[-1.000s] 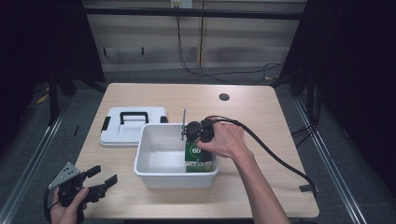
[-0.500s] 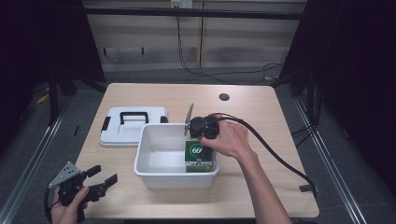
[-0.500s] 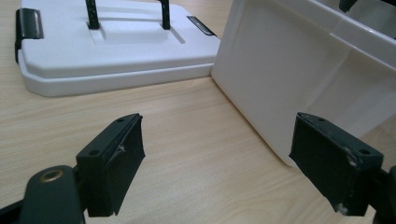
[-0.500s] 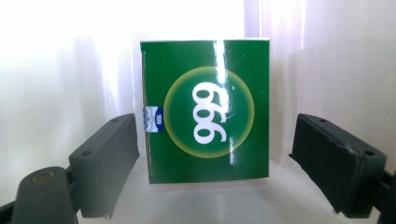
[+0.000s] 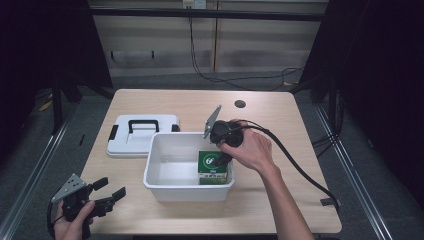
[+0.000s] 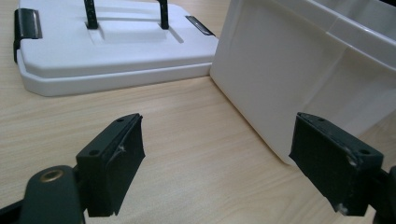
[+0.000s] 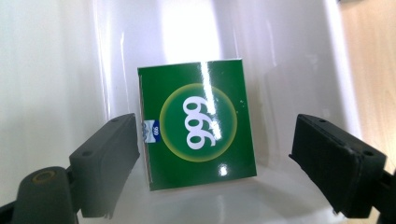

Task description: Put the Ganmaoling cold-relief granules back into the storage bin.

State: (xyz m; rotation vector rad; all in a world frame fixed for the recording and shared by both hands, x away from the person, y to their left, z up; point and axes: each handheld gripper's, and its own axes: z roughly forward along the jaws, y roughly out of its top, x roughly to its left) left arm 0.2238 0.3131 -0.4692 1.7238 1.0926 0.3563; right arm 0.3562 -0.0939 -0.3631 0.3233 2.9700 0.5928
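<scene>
Jaws of the right tool [image 7: 215,154] stand wide apart, one on each side of the green box [image 7: 198,123], not pinching it. The box lies inside the white bin [image 5: 165,175], in its right near corner. So the box looks to be in place or just about to be picked. The right hand [image 5: 250,147] bends down over the bin. The left tool [image 5: 107,195] rests wide open near the table's [image 5: 280,110] left near corner, beside the white lid [image 5: 140,137].
</scene>
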